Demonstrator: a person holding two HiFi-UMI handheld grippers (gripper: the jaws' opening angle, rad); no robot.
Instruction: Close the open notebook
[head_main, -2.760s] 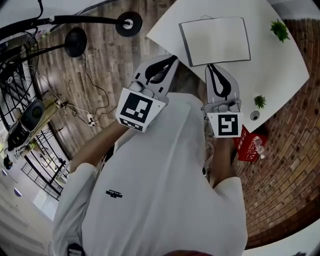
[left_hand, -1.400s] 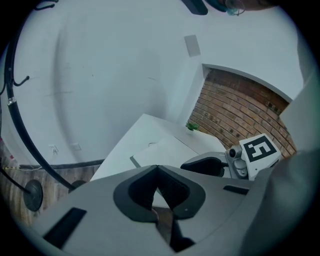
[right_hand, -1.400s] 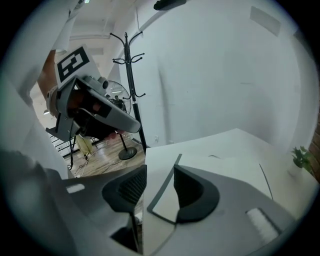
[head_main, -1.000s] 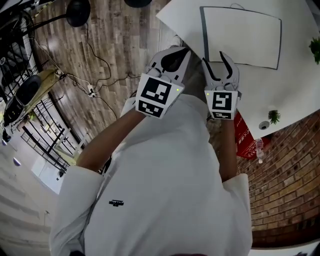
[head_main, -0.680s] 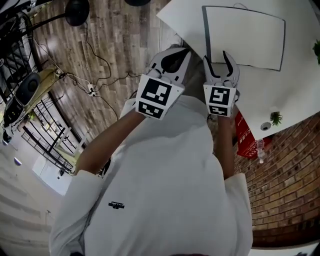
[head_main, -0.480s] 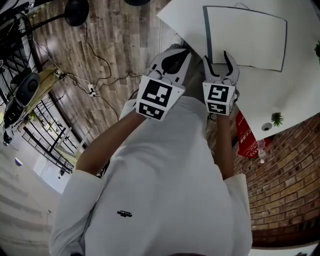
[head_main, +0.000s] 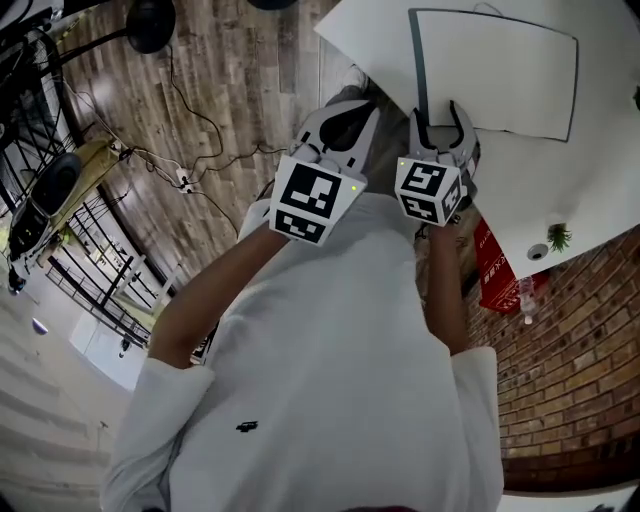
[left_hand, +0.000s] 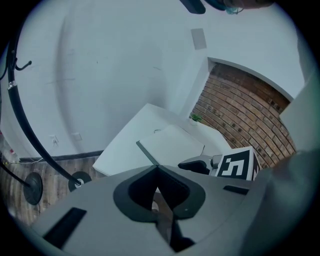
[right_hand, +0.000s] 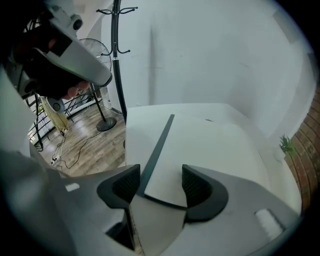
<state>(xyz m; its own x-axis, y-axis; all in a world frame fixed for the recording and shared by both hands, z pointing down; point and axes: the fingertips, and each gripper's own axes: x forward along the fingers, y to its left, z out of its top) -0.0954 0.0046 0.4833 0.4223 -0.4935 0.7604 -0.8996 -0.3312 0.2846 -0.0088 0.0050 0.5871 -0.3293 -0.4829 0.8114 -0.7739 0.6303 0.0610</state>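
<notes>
The notebook (head_main: 495, 70) lies flat on the white table (head_main: 370, 50), showing a white face with a dark spine along its left edge. My right gripper (head_main: 436, 112) hangs over the notebook's near left corner. Its jaws have just been opening and now stand wide, with nothing pressed between them. In the right gripper view the corner of the notebook (right_hand: 210, 145) and its spine show between the open jaws of the right gripper (right_hand: 159, 175). My left gripper (head_main: 362, 104) is shut and empty, just off the table's near edge. In the left gripper view its jaws (left_hand: 156, 169) meet, with the notebook (left_hand: 172, 145) beyond.
A small green plant (head_main: 558, 238) stands at the table's right edge. A red package (head_main: 490, 270) lies on the brick floor below. Cables and a round stand base (head_main: 150, 25) sit on the wooden floor at left. A coat stand (right_hand: 117, 50) rises behind the table.
The right gripper has sunk and tipped further down toward the notebook's near left corner, and its jaws have spread. The left gripper has stayed where it was.
</notes>
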